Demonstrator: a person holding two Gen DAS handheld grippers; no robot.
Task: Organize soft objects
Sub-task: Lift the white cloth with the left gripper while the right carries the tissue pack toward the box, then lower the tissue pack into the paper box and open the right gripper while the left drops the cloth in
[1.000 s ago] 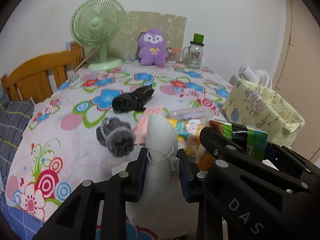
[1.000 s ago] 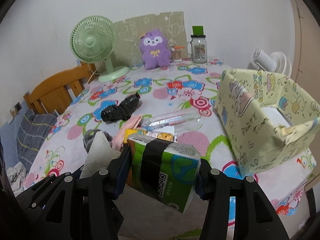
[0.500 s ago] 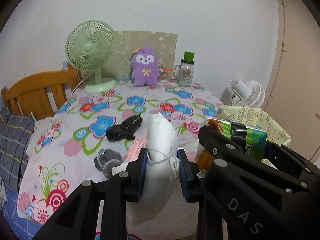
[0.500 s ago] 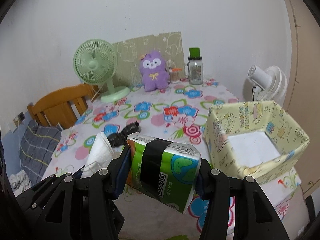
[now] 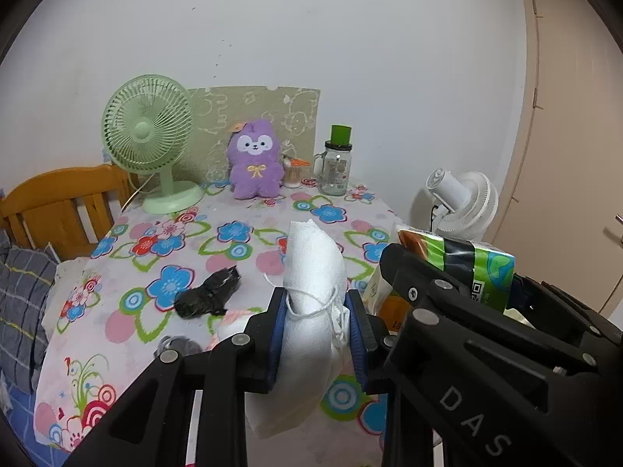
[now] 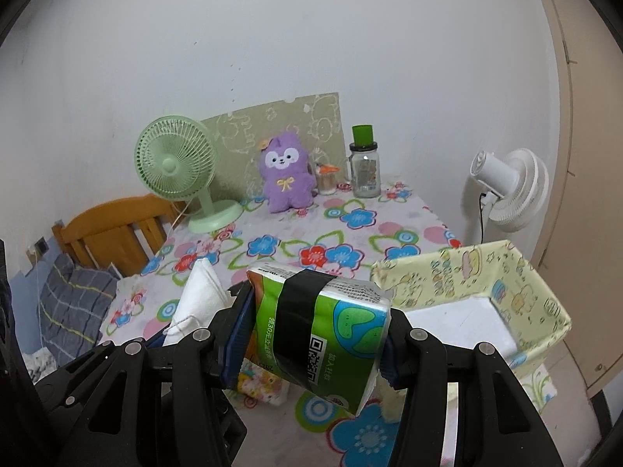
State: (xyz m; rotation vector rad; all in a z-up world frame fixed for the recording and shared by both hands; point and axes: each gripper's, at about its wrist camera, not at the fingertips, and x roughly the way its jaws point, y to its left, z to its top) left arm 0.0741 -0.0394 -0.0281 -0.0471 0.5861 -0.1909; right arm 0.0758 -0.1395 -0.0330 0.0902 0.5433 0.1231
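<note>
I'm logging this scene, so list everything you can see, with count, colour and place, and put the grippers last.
mask: 1, white, held in left gripper
tissue pack: 1, green with black band, held in right gripper
box: 1, pale yellow, open, table's right edge
black bundle: 1, black, mid table
grey item: 1, grey, near table edge, partly hidden
plush: 1, purple, back of table
desk fan: 1, green, back left of table
jar: 1, clear with green lid, right of plush
white fan: 1, white, beyond table on the right
tablecloth: 1, floral
headboard: 1, wooden, left
left gripper: 1, black, shut on mask
right gripper: 1, black, shut on tissue pack
</note>
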